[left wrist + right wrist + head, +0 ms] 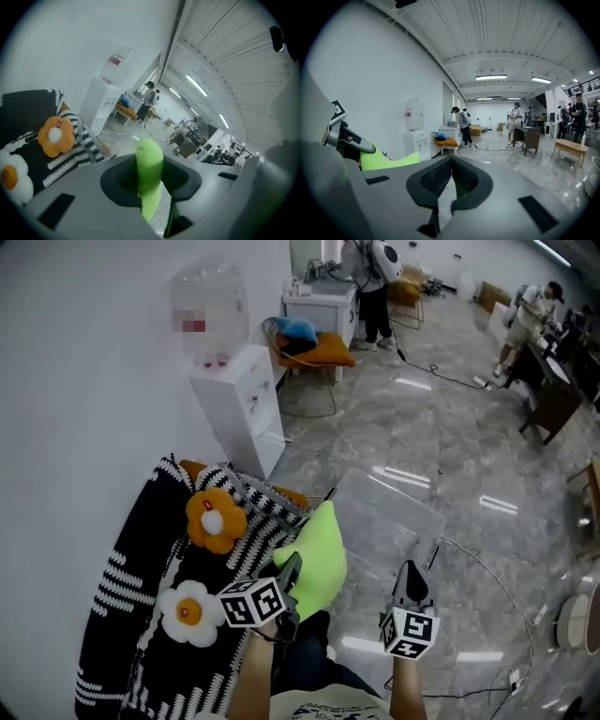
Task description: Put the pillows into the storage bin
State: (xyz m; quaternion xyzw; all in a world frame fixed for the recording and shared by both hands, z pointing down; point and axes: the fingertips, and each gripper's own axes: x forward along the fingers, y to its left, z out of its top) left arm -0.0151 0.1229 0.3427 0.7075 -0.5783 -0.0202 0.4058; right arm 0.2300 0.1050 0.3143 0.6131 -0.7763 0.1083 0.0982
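Observation:
A lime green pillow [320, 557] hangs over the floor, and my left gripper [292, 570] is shut on its near edge. In the left gripper view the green pillow [149, 161] is pinched between the jaws. A clear storage bin [386, 487] stands on the floor just beyond the pillow. To the pillow's right my right gripper [411, 572] is held out, shut, with nothing in it. Its pads [440, 176] meet in the right gripper view, where the green pillow [389, 161] shows at the left.
A black and white striped blanket [141, 559] with an orange flower cushion [215, 518] and a white flower cushion [190, 612] lies at the left. A water dispenser [239, 404] stands by the wall. A cable [478, 563] crosses the floor. People work at the far end.

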